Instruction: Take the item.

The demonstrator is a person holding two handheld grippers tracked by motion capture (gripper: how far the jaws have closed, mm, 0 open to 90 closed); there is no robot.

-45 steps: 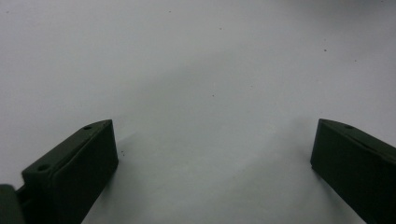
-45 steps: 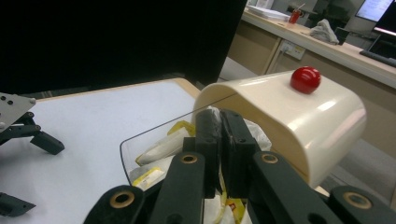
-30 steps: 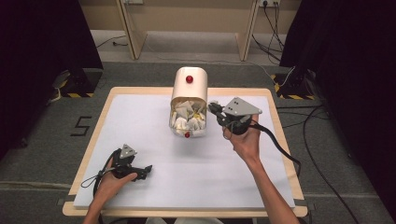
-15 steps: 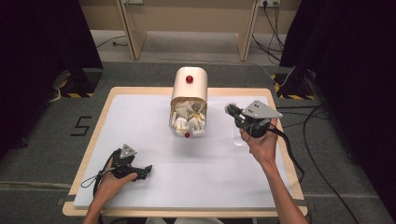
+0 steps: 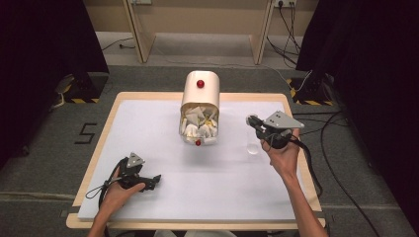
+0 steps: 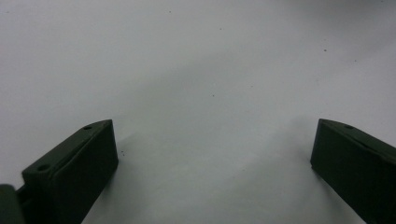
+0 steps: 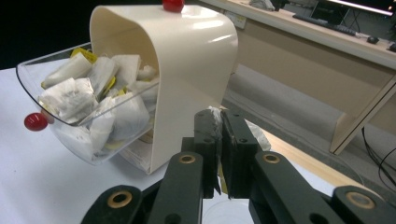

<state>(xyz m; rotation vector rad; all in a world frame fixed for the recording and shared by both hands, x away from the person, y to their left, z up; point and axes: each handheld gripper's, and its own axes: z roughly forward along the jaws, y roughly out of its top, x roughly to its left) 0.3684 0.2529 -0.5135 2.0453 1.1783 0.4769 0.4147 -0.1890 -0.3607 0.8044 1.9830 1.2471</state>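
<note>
A cream tea-bag dispenser (image 5: 200,91) (image 7: 196,51) stands at the back middle of the white table (image 5: 148,128). Its clear tilt-out bin (image 5: 197,129) (image 7: 84,107) hangs open, packed with white tea bags. My right gripper (image 5: 252,121) (image 7: 221,114) hovers to the right of the bin, shut on a white tea bag (image 7: 257,133) that sticks out beside the jaws. A small clear glass (image 5: 252,144) stands on the table just below it. Near the front left, my left gripper (image 5: 155,178) (image 6: 212,135) rests on the table, open, with nothing between its jaws.
Red knobs mark the dispenser's top (image 5: 200,83) and the bin's front (image 7: 36,121). The table's wooden rim (image 5: 301,163) runs close to the right hand. Cables (image 5: 336,148) trail over the floor at the right, and wooden furniture legs (image 5: 141,34) stand behind the table.
The right gripper has moved to the right and a little down, away from the open bin, and now hangs over the clear glass. The left gripper has stayed put.
</note>
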